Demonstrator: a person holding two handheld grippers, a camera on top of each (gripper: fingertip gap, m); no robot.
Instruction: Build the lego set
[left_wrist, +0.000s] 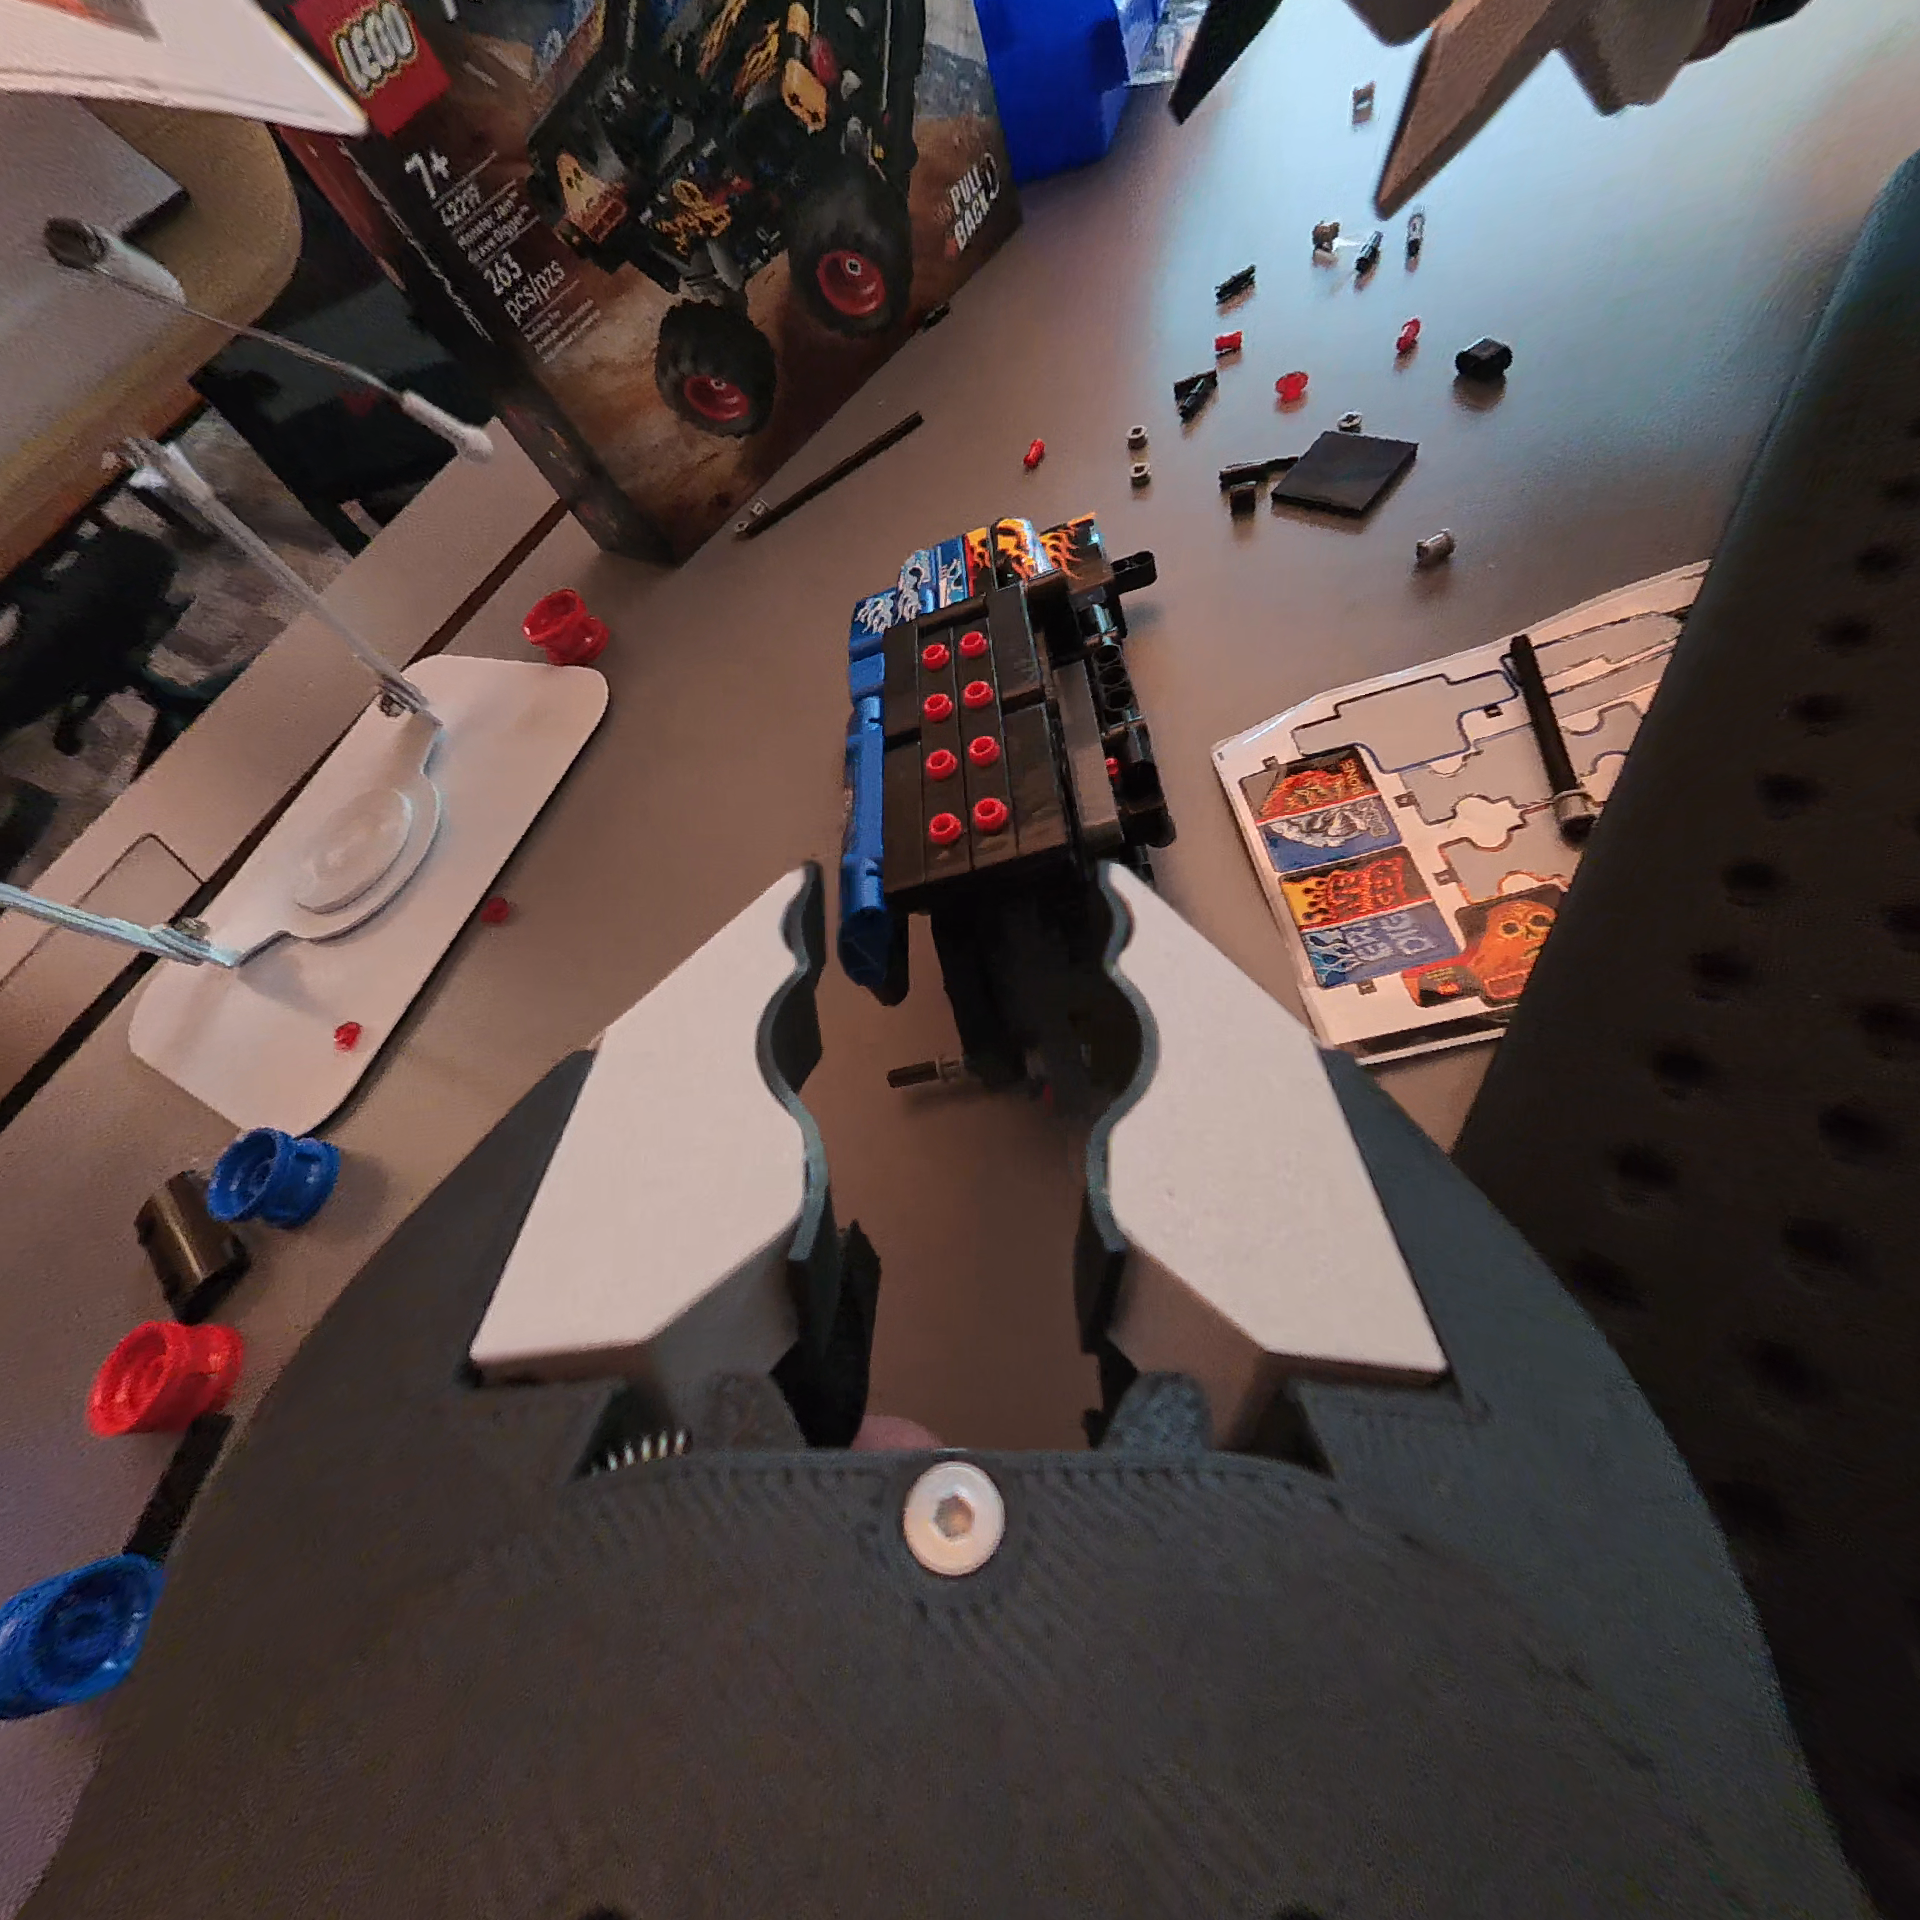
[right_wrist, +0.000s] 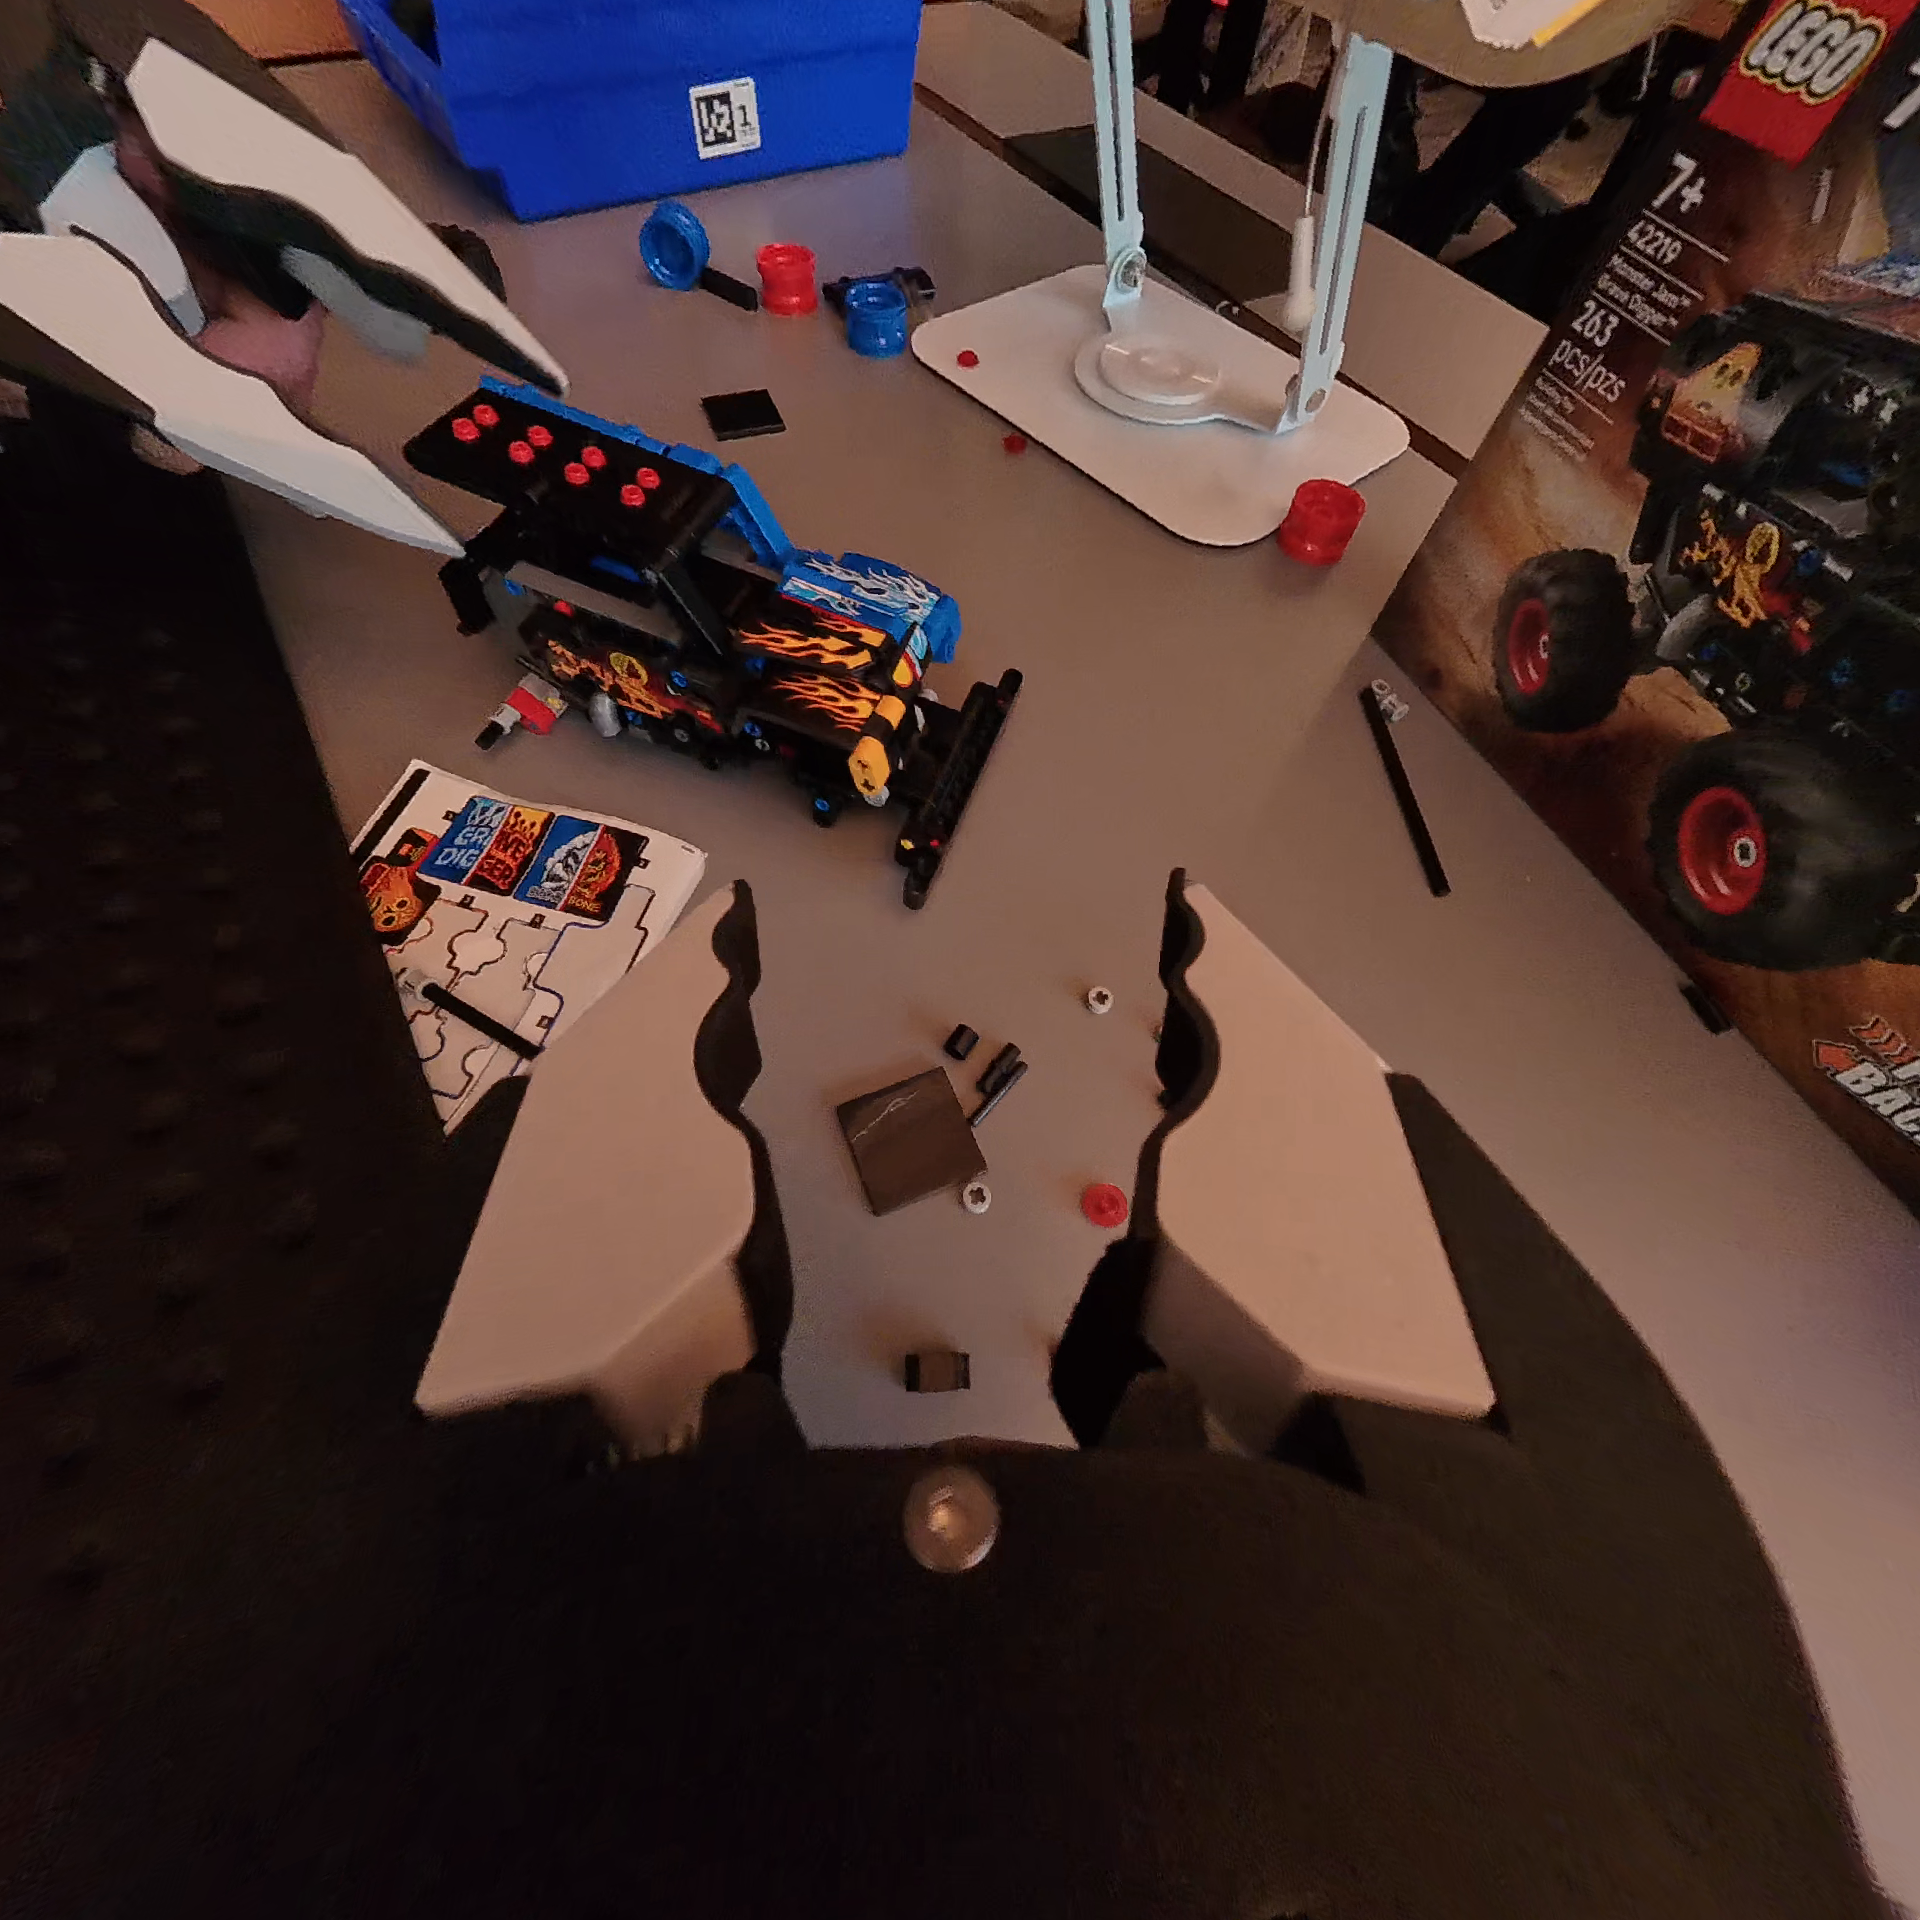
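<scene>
**Truck body built, wheels and small parts still loose**

The set's box (right_wrist: 1704, 623) stands at the far edge of the tabletop (right_wrist: 1195, 727), and its picture of a big-wheeled truck gives the target. Against that, the build looks well past halfway but not finished.

The truck body (right_wrist: 727, 613) lies near the middle of the tabletop, between the two tongs. It already carries a black roof with red studs, blue side trim and flame stickers. No wheels are on it: bare axle ends show at its lower side.

The sticker sheet (right_wrist: 520, 914) lies beside the truck, with several shapes peeled and a few coloured ones left.

The loose wheel hubs, red (left_wrist: 161, 1377) and blue (left_wrist: 272, 1176), sit near the white stand base (right_wrist: 1164, 416), well apart from the truck. No tyres can be seen.

A flat black tile (right_wrist: 912, 1141), a long black axle (right_wrist: 1403, 790), short black pins and a small red stud (right_wrist: 1103, 1205) remain scattered.

The left tongs (left_wrist: 961, 894) are released, spread around the truck's rear end without clearly pinching it. The right tongs (right_wrist: 956, 899) are released too, empty, hovering over the tile and pins.
</scene>
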